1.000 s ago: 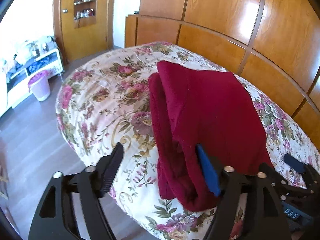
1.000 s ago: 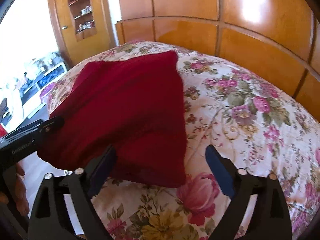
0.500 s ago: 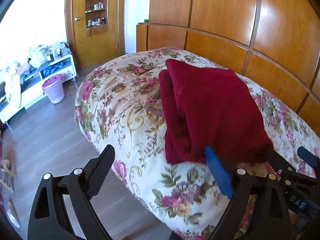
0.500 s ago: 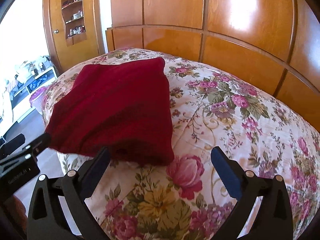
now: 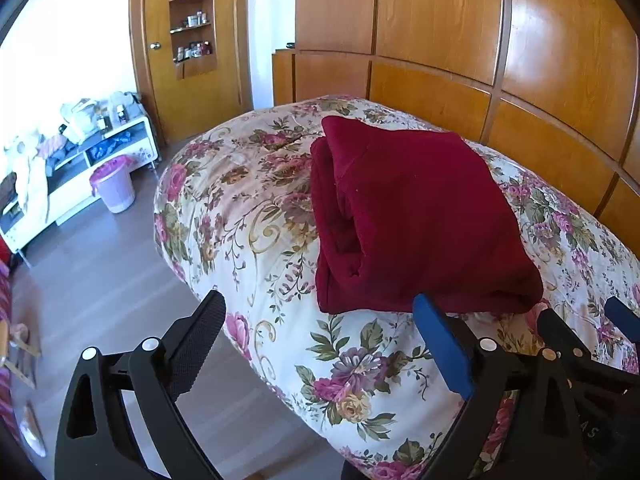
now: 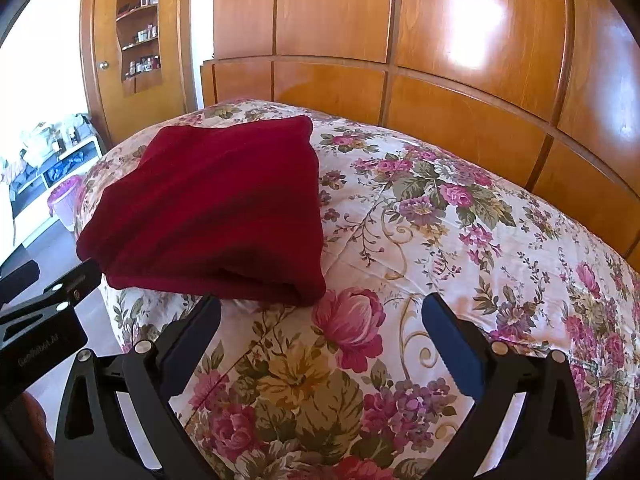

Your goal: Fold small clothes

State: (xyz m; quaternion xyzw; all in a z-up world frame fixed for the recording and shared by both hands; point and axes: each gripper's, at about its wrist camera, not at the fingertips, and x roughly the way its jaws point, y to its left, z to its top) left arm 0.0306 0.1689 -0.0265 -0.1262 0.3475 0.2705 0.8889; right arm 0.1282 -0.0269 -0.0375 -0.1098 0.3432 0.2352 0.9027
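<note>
A dark red garment [image 5: 416, 216] lies folded into a thick rectangle on the floral bedspread [image 5: 248, 216], near the bed's left corner. It also shows in the right wrist view [image 6: 216, 208]. My left gripper [image 5: 320, 320] is open and empty, held just short of the garment's near edge. My right gripper [image 6: 320, 320] is open and empty, a little back from the garment's near right corner. Neither gripper touches the cloth.
A wooden headboard and panelled wall [image 5: 520, 80] stand behind the bed. A wooden door with shelves [image 5: 188, 40] is at the back left. A white low cabinet [image 5: 80, 168] and a purple bin [image 5: 114, 188] stand on the floor to the left.
Both grippers have drawn back from the folded garment and risen, so it now lies farther ahead. The left gripper's finger no longer overlaps the cloth. The garment has not moved.
</note>
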